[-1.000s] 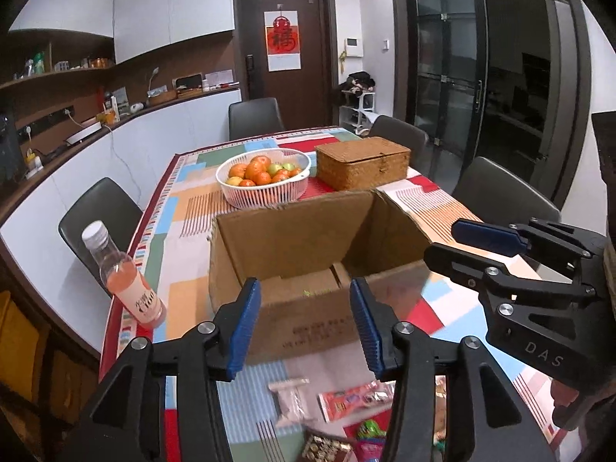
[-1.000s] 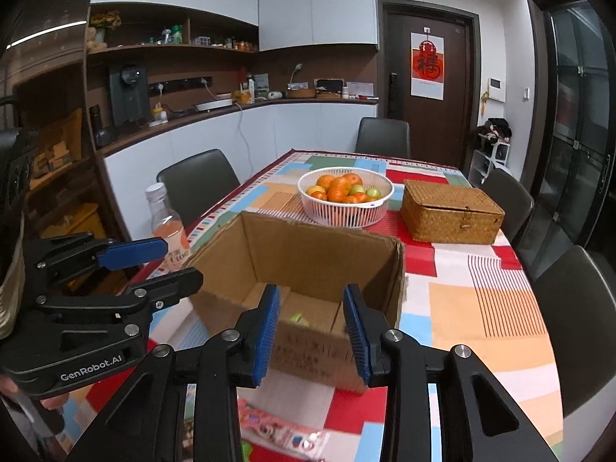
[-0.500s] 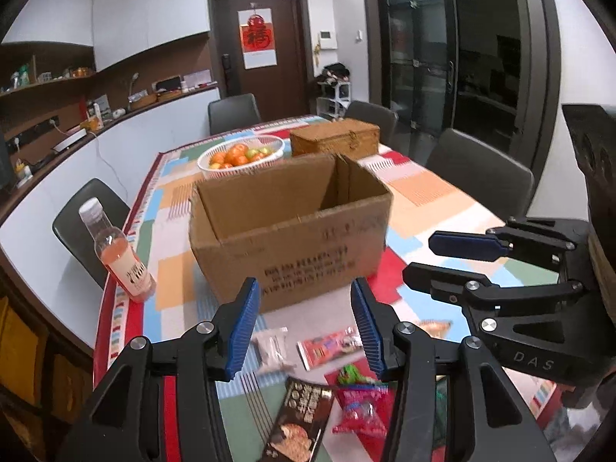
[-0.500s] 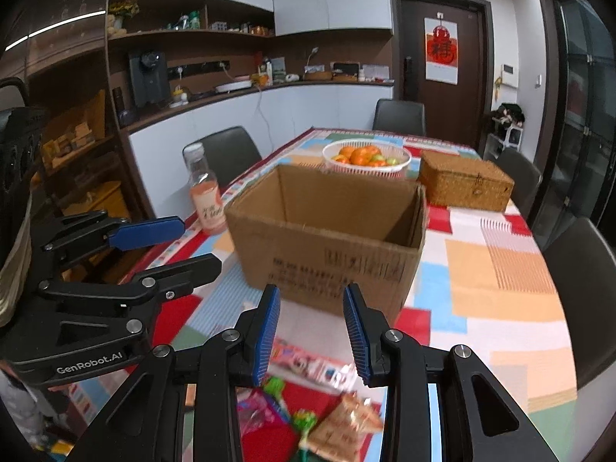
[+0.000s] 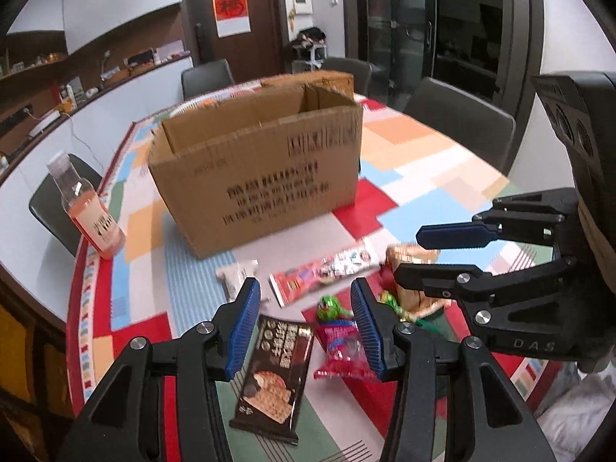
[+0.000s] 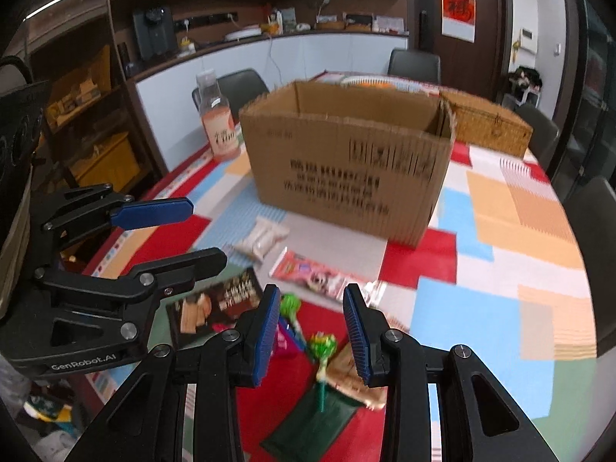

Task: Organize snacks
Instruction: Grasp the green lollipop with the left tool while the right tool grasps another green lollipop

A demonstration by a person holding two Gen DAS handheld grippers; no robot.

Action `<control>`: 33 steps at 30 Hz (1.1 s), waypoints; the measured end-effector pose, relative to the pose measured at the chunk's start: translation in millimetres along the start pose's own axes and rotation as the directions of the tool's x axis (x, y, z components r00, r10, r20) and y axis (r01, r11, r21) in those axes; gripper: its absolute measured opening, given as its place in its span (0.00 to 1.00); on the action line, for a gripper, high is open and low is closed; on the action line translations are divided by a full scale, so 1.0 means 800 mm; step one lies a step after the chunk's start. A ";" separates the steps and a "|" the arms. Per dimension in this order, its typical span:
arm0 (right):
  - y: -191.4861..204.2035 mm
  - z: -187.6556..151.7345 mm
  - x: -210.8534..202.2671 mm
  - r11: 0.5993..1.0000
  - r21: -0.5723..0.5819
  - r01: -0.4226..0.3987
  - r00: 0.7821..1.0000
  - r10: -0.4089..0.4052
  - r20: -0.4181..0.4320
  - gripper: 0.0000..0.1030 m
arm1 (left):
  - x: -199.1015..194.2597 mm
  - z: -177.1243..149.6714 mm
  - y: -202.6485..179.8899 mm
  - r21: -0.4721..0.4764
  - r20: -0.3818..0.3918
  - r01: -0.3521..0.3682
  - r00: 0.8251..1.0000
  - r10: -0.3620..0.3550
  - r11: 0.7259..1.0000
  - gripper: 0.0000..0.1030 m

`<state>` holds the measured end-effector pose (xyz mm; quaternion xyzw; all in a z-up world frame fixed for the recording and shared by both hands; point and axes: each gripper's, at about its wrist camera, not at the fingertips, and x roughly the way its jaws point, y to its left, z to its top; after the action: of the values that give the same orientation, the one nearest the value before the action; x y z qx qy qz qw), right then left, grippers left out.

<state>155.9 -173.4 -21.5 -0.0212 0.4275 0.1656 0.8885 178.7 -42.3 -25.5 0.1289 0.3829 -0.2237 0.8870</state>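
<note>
We hold two grippers over a table (image 5: 423,146) with a bright patchwork cloth. Our left gripper (image 5: 304,319) has its blue pads a little apart, and nothing is between them. Our right gripper (image 6: 310,329) is the same: pads a little apart, pinching nothing. Both point down at a small pile of snacks near the table's edge. A big box (image 5: 261,177) stands behind the snacks, open at the top, and we cannot see into it. Just in front of the box lies a small white pack (image 5: 233,279). Beside that is a long pink pack (image 5: 327,269), flat on the cloth. Nearer to us lies a dark biscuit pack (image 5: 275,373), under the left gripper. Next to it is a red bag (image 5: 342,350) with a green lolly (image 5: 329,306) at its top end. A second green lolly (image 6: 323,346) lies on a brown crinkly bag (image 6: 354,381), right under the right gripper. That bag rests partly on a dark green pack (image 6: 308,423). A bottle (image 5: 88,208) of pink drink stands to the left of the box, near the table's side. Behind the box we see a woven basket (image 6: 489,127) and the rim of a white fruit bowl (image 6: 369,81). Dark chairs (image 5: 458,123) stand around the table.
</note>
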 end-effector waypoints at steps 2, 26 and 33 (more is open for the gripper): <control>0.001 -0.007 0.009 1.000 0.000 0.001 1.000 -0.001 -0.027 0.34 | 0.009 -0.008 0.000 0.002 -0.025 0.012 1.000 -0.012 1.000 0.47; -0.019 -0.035 0.086 0.998 0.045 -0.032 0.979 0.040 -0.201 0.30 | 0.113 -0.019 0.000 -0.003 -0.172 0.142 0.975 -0.140 0.990 0.40; -0.023 -0.035 0.097 0.998 0.055 -0.040 0.976 0.051 -0.212 0.30 | 0.134 -0.018 0.001 -0.037 -0.203 0.160 0.965 -0.164 0.986 0.34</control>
<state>185.6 -174.4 -100.8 -0.0066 0.5247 0.1720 0.8337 235.2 -67.7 -114.0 0.1104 0.4840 -0.2769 0.8227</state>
